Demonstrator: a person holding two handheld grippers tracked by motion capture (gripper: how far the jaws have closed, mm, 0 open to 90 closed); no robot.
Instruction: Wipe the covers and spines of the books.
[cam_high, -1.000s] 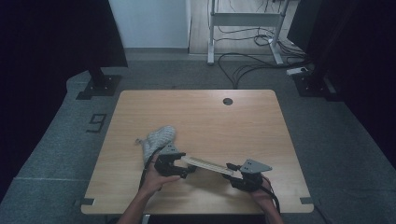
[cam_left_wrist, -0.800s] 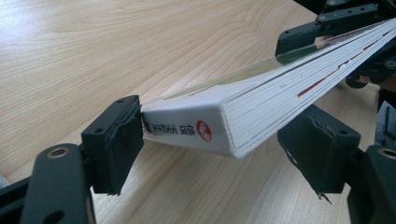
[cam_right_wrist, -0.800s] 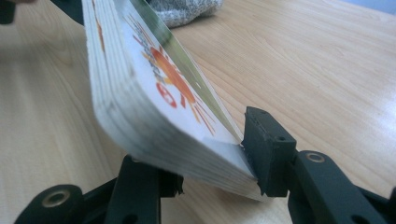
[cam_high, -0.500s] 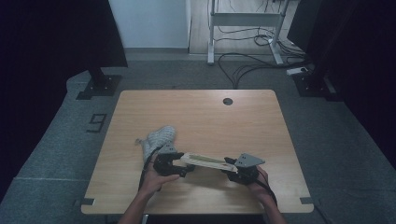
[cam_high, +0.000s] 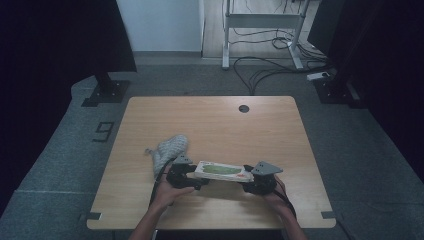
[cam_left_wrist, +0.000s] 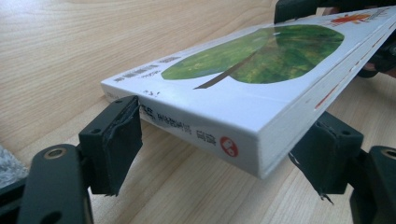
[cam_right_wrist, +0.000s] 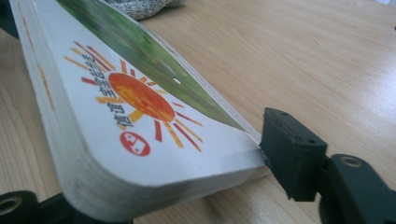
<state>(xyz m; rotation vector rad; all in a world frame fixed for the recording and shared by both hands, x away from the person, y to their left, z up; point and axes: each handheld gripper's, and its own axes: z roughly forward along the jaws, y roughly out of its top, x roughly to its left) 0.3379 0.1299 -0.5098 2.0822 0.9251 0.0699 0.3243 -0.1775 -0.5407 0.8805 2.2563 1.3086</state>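
Near the bottom centre of the high view, we hold the book (cam_high: 219, 170) level between both ends: the left hand-held gripper (cam_high: 192, 175) clamps its spine end, and the right hand-held gripper (cam_high: 248, 180) has just been opening, its jaws wide around the other end.

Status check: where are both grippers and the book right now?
Left gripper at the book's spine end, pads look on it. Right gripper at the far end, jaws just opening, one pad at the corner. Grey cloth beside the left gripper, clear.
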